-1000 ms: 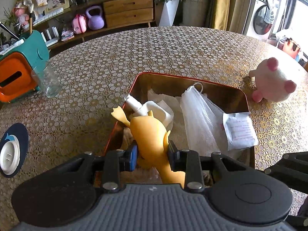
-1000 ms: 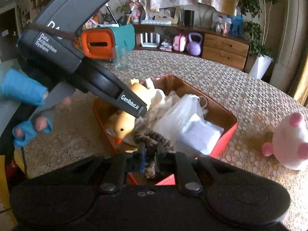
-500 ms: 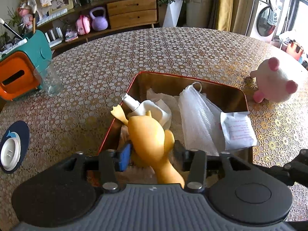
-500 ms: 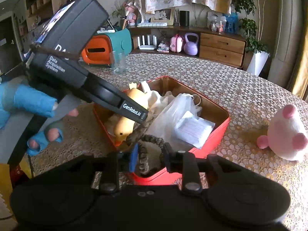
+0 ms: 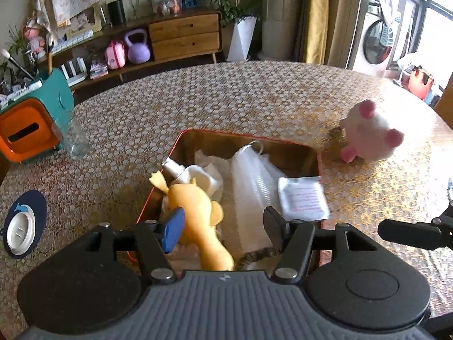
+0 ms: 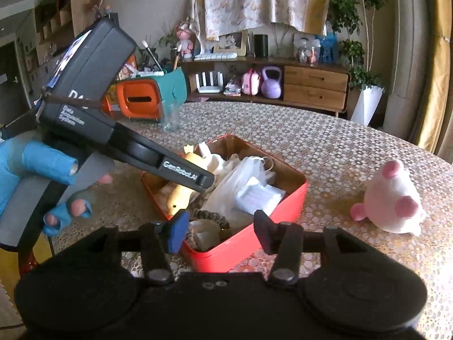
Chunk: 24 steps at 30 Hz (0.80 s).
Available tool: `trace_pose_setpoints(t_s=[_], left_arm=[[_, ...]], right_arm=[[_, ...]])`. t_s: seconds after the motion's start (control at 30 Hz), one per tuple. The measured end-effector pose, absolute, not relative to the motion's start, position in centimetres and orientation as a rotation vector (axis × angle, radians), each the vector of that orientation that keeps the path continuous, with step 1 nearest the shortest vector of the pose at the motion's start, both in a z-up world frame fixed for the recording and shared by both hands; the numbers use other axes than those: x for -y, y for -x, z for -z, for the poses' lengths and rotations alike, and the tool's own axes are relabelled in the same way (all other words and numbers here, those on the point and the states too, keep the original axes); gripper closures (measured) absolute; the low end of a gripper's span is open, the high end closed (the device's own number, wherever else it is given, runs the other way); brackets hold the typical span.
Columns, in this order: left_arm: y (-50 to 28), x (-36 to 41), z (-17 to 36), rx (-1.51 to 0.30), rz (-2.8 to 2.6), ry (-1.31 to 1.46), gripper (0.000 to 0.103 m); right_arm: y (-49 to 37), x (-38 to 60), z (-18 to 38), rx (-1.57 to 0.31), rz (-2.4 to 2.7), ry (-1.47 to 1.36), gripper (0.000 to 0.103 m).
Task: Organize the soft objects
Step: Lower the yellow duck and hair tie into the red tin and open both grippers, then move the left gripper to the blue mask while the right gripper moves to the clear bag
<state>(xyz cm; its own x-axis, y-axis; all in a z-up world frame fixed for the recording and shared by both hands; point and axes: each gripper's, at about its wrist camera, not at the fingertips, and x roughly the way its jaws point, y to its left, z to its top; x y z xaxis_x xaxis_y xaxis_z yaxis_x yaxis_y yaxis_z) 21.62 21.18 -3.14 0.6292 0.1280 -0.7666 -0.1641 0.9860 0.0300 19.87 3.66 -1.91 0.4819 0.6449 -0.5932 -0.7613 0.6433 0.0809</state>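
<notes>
The left hand-held gripper point(image 5: 223, 226) hangs over the near end of the red tin point(image 5: 319, 167); its jaws are opening and its pads do not press on anything, though the yellow duck point(image 5: 195, 206) lies between them in the tin. The right hand-held gripper point(image 6: 218, 231) is also released, jaws opening, with the braided hair band point(image 6: 209, 216) below it in the tin's near corner, not gripped. In the tin lie also a white cloth point(image 5: 209, 170), a clear bag point(image 5: 252, 175) and a white packet point(image 5: 303, 198). A white and pink plush point(image 5: 371, 138) rests on the bench point(image 5: 226, 99), well apart from the tin, to its right. The bench is round, with a gold lace-patterned cover. At its left edge stand an orange and teal box point(image 5: 31, 124) and a glass point(image 5: 72, 136), touching or just beside each other. Behind, along the wall, there is a wooden sideboard point(image 5: 184, 36) with a purple kettlebell point(image 5: 137, 46), and a washing machine point(image 5: 379, 42) by the window. A hand in a blue glove point(image 6: 45, 170) holds the left device.
</notes>
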Motion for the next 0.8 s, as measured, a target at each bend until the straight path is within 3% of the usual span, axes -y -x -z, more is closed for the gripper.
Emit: trace_pose_setpoints(t_s=[0.33, 0.43, 0.7, 0.8], left_arm=[[-19.6, -17.2, 0.2, -0.827, -0.104, 0.060, 0.042], [-19.2, -15.6, -0.6, -0.807, -0.085, 0.056, 0.031], [-18.9, -10.8, -1.6, -0.764, -0.014, 0.046, 0.029], [-19.0, -8.8, -1.7, -0.752, 0.017, 0.049, 0.021]], right_arm=[[-18.8, 1.7, -0.2, -0.583, -0.811, 0.140, 0.039], [-18.5, 3.7, -0.7, -0.576, -0.785, 0.112, 0.033], [-17.9, 9.5, -1.5, -0.559, -0.707, 0.057, 0.021], [-18.0, 12.0, -1.7, -0.556, -0.669, 0.032, 0.017]])
